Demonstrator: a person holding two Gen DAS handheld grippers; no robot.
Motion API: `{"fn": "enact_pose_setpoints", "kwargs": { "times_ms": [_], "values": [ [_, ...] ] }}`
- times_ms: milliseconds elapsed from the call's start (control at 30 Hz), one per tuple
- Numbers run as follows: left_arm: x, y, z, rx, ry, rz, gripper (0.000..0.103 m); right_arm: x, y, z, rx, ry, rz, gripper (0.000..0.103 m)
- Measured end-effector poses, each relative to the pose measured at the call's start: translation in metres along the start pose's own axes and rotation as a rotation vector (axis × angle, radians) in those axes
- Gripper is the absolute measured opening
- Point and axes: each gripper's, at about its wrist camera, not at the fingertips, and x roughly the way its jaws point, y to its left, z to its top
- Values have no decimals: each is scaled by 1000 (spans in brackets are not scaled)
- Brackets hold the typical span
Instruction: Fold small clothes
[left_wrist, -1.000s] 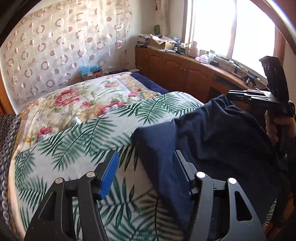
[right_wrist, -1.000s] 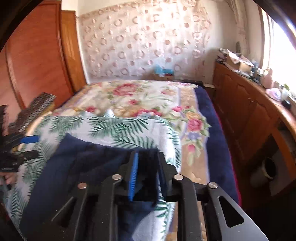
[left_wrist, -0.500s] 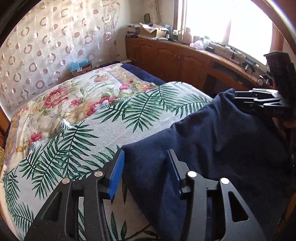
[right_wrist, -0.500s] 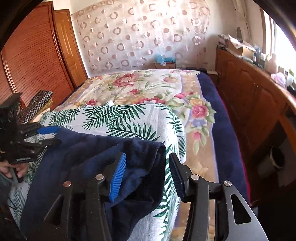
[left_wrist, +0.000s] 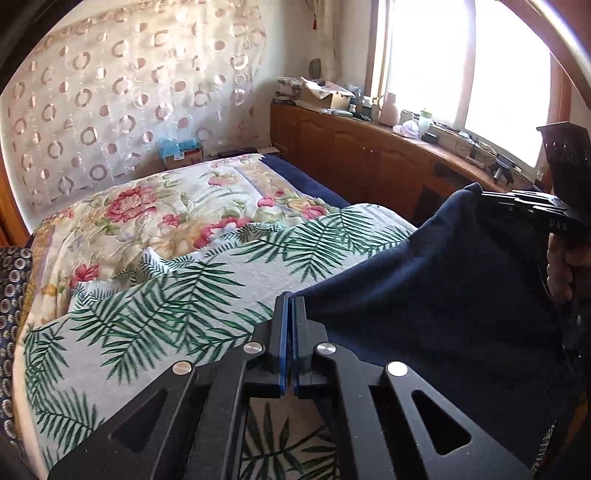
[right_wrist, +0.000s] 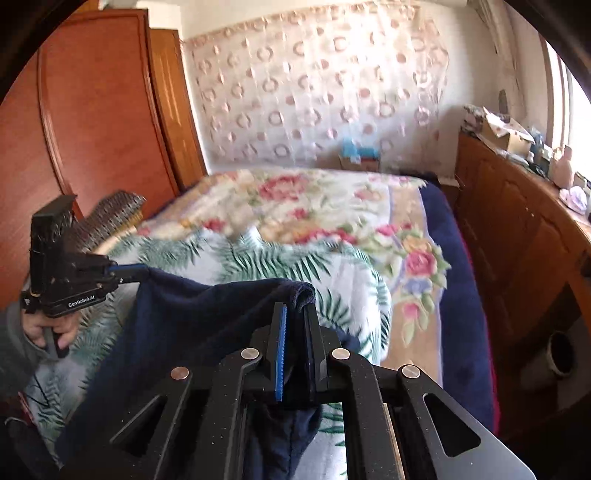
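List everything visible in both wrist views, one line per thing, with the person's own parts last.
navy garment: one, dark blue, lifted above the bed, held between both grippers
palm-leaf cover: one, white and green, near end of the bed
floral quilt: one, cream with pink flowers, far end of the bed
circle-print curtain: one, white and pink, on the wall beyond the bed
low cabinets: a row, brown wood, under the window, cluttered top
wardrobe: one, reddish wood, beside the bed
left gripper: black, blue-padded fingers just closed on a garment corner
right gripper: black, fingers just closed on a bunched edge
hand: one, gripping the left gripper's handle
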Motion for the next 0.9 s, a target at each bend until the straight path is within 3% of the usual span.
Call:
{"fn": "enact_pose_setpoints", "kwargs": {
  "times_ms": [133,367,433,467,533,567,633,667,733,767,800,900],
  "values": [
    [10,7,-2,0,18,67,0,14,-1,4,-13,22,-12,9],
    [5,14,-5,-16,25,61,1,61,-11,-6,-36,159,-99,9],
    [2,13,-6,-16,23,59,1,56,-15,-6,-20,160,-107,22],
    [-1,12,-7,-15,23,58,2,52,-16,-5,-9,150,-119,34],
    [-7,9,-9,-7,16,56,23,39,-17,-4,5,132,-144,43],
    [-12,7,-11,-1,4,50,27,32,-13,-5,6,124,-152,45],
    [-18,5,-13,5,-8,46,42,18,-1,-9,-6,111,-166,46],
    [-22,4,-14,4,-9,37,45,9,3,-12,-12,102,-173,46],
    [-28,2,-17,-7,2,19,68,4,21,-21,-24,96,-176,46],
    [-32,0,-19,-12,5,9,74,-3,28,-26,-31,93,-179,46],
    [-35,-2,-21,-14,0,2,79,-8,32,-31,-36,91,-182,46],
    [-46,-10,-32,-3,5,-4,79,-24,45,-48,-33,89,-175,46]
  ]
}}
